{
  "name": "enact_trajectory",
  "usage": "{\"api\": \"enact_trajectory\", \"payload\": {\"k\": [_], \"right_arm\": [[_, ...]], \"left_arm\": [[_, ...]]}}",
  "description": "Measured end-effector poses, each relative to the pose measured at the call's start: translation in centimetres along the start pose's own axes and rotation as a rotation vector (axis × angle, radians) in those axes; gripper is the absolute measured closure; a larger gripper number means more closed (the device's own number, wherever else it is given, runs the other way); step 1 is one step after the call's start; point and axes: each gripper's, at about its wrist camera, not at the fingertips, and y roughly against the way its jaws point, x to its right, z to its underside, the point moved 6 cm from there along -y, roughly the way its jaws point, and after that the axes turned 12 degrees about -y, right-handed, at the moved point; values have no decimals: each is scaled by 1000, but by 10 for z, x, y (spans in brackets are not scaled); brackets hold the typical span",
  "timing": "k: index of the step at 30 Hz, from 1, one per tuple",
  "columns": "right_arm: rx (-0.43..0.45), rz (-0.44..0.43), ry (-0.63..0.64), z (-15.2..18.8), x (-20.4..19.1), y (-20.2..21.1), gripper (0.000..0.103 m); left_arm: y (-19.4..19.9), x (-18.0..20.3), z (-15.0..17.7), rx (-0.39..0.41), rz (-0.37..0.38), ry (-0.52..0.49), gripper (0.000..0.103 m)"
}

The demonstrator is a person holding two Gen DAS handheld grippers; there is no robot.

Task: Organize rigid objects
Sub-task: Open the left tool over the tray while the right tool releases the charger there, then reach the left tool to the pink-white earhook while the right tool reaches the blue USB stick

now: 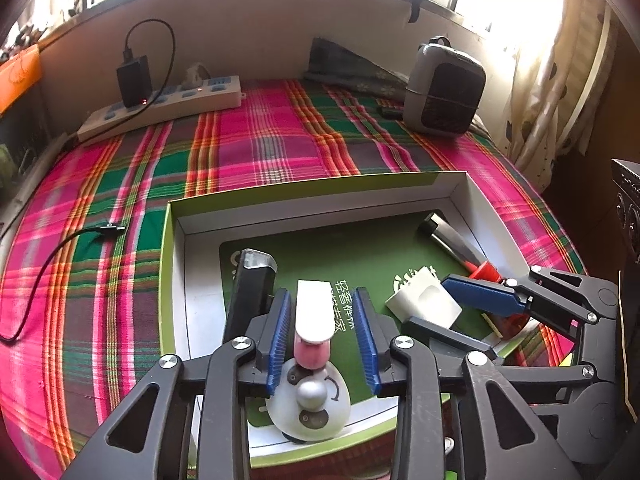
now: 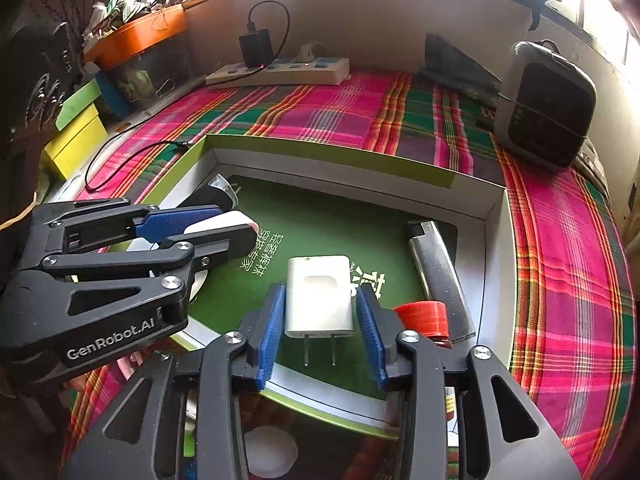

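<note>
A shallow green-rimmed box lies on the plaid cloth, also in the right wrist view. My left gripper is open, its fingers on either side of a white panda-shaped toy with a white and pink handle, not touching it. My right gripper is open around a white plug adapter, which shows in the left wrist view too. A black lighter, a silver lighter and a red-capped item also lie in the box.
A white power strip with a black charger stands at the back left. A grey heater stands at the back right. A black cable lies left of the box. Yellow and green boxes and an orange tray stand at far left.
</note>
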Motion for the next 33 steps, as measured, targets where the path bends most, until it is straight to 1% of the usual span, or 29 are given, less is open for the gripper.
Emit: {"api": "enact_trajectory", "payload": {"k": [7, 10, 21, 26, 33], "right_arm": [[21, 0, -9, 2, 0, 7, 62], [31, 9, -9, 3, 1, 11, 62], [75, -6, -41, 9, -1, 31, 62], [93, -6, -69, 16, 2, 44, 61], [104, -8, -87, 34, 0, 60, 61]], "left_arm": [[10, 1, 5, 12, -5, 11, 69], [18, 0, 6, 30, -4, 21, 69], [51, 1, 18, 84, -3, 43, 64], [66, 2, 26, 103, -19, 48, 62], [75, 2, 44, 100, -20, 65, 62]]}}
